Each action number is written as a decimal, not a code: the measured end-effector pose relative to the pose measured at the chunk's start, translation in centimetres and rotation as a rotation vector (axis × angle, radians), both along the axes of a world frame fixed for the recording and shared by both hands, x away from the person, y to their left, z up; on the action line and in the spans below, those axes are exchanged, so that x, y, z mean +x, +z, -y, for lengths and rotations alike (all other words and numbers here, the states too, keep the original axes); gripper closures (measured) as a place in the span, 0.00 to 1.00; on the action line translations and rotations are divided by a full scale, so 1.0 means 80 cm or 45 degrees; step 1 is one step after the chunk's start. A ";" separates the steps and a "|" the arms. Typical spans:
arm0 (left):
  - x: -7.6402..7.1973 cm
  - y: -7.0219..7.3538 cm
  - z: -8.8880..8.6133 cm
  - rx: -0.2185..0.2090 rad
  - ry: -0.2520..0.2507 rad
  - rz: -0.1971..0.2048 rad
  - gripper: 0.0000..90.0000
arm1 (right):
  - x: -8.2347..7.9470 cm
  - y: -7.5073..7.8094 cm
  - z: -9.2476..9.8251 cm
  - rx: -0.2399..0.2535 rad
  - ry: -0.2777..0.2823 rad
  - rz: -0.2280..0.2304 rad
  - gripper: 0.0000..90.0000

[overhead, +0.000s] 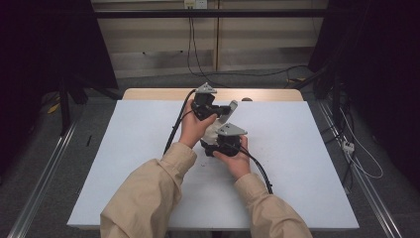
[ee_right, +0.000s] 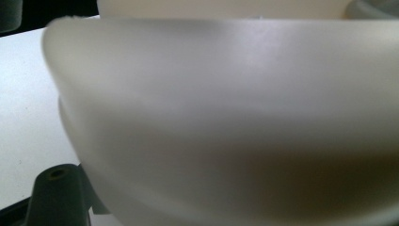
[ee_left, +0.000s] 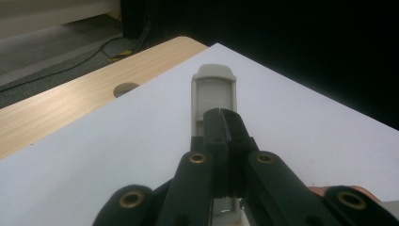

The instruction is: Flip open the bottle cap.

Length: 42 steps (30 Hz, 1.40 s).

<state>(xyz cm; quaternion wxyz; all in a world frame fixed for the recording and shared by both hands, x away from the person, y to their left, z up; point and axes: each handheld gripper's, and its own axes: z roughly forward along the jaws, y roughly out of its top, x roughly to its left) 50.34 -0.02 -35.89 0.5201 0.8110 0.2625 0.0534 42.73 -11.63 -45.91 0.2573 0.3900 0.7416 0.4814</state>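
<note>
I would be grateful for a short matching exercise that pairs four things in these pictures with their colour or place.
Things:
1. left gripper
2. pale plastic piece
3. table edge
4. white sheet

Descriptions:
A. bare light wood with a round hole in it
B. covers most of the tabletop
C. black jaws closed together
D. grey-white, pinched between jaws

Pairs: 1-C, 2-D, 3-A, 4-B

White sheet [overhead: 297, 163] over wooden table [overhead: 267, 94], hole [ee_left: 125, 88]
</note>
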 end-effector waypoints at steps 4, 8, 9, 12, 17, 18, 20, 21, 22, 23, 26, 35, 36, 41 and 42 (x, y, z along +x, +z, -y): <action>0.001 -0.001 0.001 -0.002 -0.003 0.000 1.00 | 0.000 0.000 0.000 -0.003 0.002 0.001 0.20; 0.002 -0.002 0.003 0.005 -0.011 0.002 1.00 | 0.000 0.000 0.000 -0.004 0.002 0.001 0.20; 0.002 -0.002 0.003 0.005 -0.011 0.003 1.00 | 0.000 0.000 0.000 -0.005 0.002 0.001 0.20; 0.003 -0.003 0.005 0.004 -0.014 0.002 1.00 | 0.000 0.000 0.000 -0.005 0.003 0.001 0.20; 0.004 -0.006 0.007 0.011 -0.019 -0.001 1.00 | 0.000 -0.001 0.000 -0.005 0.005 0.002 0.20; 0.004 -0.007 0.007 0.013 -0.020 0.000 1.00 | 0.000 0.000 0.000 -0.006 0.004 0.002 0.20; 0.005 -0.008 0.008 0.014 -0.021 0.000 1.00 | 0.000 -0.001 0.000 -0.005 0.005 0.002 0.20; 0.005 -0.008 0.007 0.014 -0.024 -0.003 1.00 | 0.000 -0.001 0.000 -0.006 0.004 0.001 0.20; 0.005 -0.009 0.008 0.011 -0.024 -0.008 1.00 | 0.000 -0.001 0.000 -0.005 0.005 0.002 0.20; 0.006 -0.009 0.008 0.012 -0.024 -0.008 1.00 | 0.000 -0.001 0.000 -0.007 0.005 0.002 0.20; 0.006 -0.011 0.008 0.009 -0.027 -0.008 1.00 | 0.000 -0.001 0.000 -0.006 0.006 0.002 0.20; 0.008 -0.015 0.010 0.020 -0.039 -0.016 1.00 | 0.000 -0.001 0.001 -0.001 0.006 0.003 0.20; 0.008 -0.015 0.010 0.019 -0.045 -0.022 1.00 | 0.000 -0.001 0.001 0.000 0.005 0.001 0.20; 0.009 -0.017 0.009 0.013 -0.050 -0.031 1.00 | 0.001 -0.002 0.001 -0.010 0.001 0.001 0.20; 0.009 -0.017 0.009 0.014 -0.051 -0.033 1.00 | 0.001 -0.002 0.001 -0.009 0.001 0.001 0.20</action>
